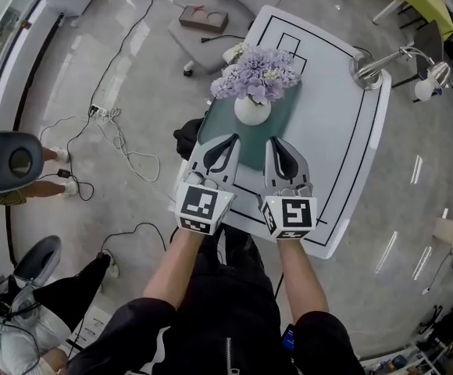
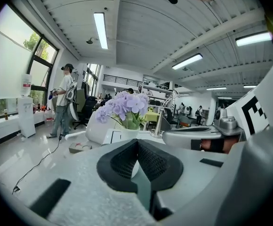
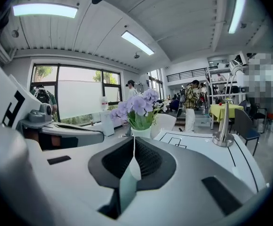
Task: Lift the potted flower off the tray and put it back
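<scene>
The step in hand was, I judge, the approach before the lift: nothing was grasped yet. The pot (image 1: 252,109) w/ its purple flower (image 1: 258,75) stood upright on the green tray (image 1: 211,131), at the tray's far end, and the tray lay along the left edge of the tabletop (image 1: 344,155). The left gripper (image 1: 232,139) and the right gripper (image 1: 274,141) were side by side over the tray's near end, both pointing at the pot but apart from it. In the left gripper view the jaws were together at the tips w/ nothing between them; the right gripper view showed the same, i.e. pads pressed together, empty. The pot was visible just beyond the tips in both views. The next move probably calls for opening the jaws first, because closed tips could only push the pot. Then one gripper, or both from opposite sides, should come to the round body of the pot, below the flower, and close firmly. The pot looked smooth & rounded, so a grip too high or too low could let it slip.
</scene>
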Demonstrator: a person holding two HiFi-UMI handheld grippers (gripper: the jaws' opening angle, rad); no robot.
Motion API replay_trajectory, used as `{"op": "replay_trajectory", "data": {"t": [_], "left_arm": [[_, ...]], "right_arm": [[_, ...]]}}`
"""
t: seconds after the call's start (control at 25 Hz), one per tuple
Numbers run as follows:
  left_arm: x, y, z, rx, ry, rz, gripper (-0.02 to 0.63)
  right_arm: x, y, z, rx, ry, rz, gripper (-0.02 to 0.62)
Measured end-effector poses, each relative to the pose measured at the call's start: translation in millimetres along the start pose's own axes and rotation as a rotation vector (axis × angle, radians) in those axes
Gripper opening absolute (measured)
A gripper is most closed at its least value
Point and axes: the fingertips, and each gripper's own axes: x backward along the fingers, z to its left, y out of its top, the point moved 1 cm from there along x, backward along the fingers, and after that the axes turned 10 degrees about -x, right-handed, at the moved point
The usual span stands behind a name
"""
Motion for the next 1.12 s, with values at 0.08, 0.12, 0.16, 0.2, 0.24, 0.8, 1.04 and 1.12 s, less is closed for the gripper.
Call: {"op": "replay_trajectory", "data": {"t": [0.08,0.12,0.16,0.2,0.24,0.8,1.04,1.12], "left_arm": [[-5,-4,6,0.007,0.007,-0.001,0.005],[-7,-4,9,0.008,0.009,-0.006,0.005],[-8,-3,12,0.006,0.009,-0.012,0.005],[-8,-3,14,0.003,0.01,-0.016,0.005],[-8,-4,16,0.002,0.011,-0.017,0.005],[9,-25,46,0.041,0.077,0.006,0.005],[15,-33,51,0.039,0.092,0.017,0.005],[16,-37,52,0.044,0.095,0.022,0.005]], "right_arm": [[-13,-3,-3,0.0,0.0,-0.016,0.008],[-19,-4,-4,0.002,0.0,-0.021,0.008],[-26,-6,-4,0.008,0.0,-0.023,0.009],[-31,-7,-4,0.018,0.0,-0.022,0.009],[-37,-9,-4,0.031,0.001,-0.021,0.009],[-97,-14,-6,0.057,-0.024,-0.101,0.302],[-116,-16,-10,0.042,-0.052,-0.115,0.311],[-120,-16,-15,0.037,-0.08,-0.115,0.311]]}}
